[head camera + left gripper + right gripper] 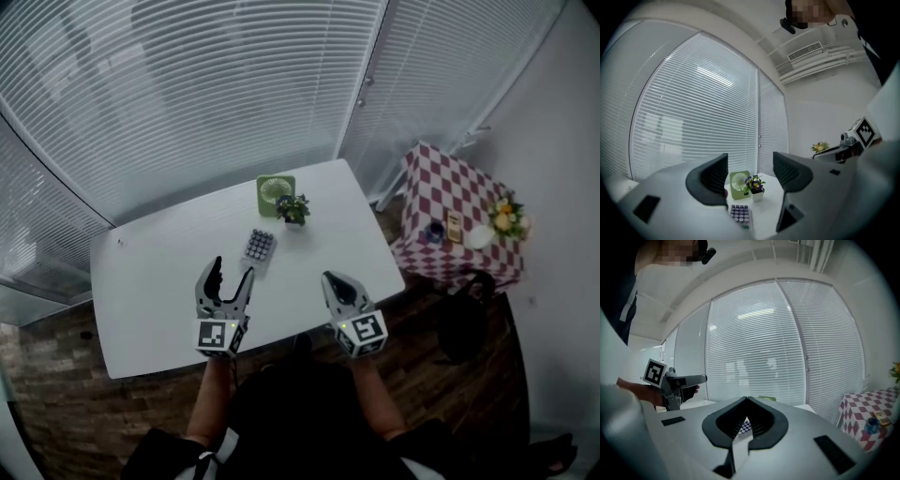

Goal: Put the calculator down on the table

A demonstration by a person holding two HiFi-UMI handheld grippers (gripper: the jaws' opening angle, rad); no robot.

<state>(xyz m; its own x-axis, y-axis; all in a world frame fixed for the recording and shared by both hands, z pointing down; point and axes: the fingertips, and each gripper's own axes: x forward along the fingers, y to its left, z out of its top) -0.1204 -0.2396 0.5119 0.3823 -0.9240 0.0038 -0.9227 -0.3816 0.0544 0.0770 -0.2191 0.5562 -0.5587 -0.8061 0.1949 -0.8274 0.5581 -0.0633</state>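
Note:
The calculator [260, 247] lies flat on the white table [150, 281], a grey slab with rows of dark keys. Nothing grips it. My left gripper [233, 269] hovers just short of it, jaws spread wide and empty. In the left gripper view the calculator [740, 214] shows low between the open jaws of that gripper [750, 173]. My right gripper [329, 278] hangs over the table's front right part with its jaws closed tip to tip on nothing. Through the shut right gripper [746, 401] only a sliver of the calculator [745, 426] is visible.
A small green fan [275, 195] and a potted plant [293, 209] stand just beyond the calculator. To the right is a side table with a red checked cloth [459, 197] holding flowers [507, 217] and small items. A black bag [464, 323] sits on the floor. Window blinds close off the far side.

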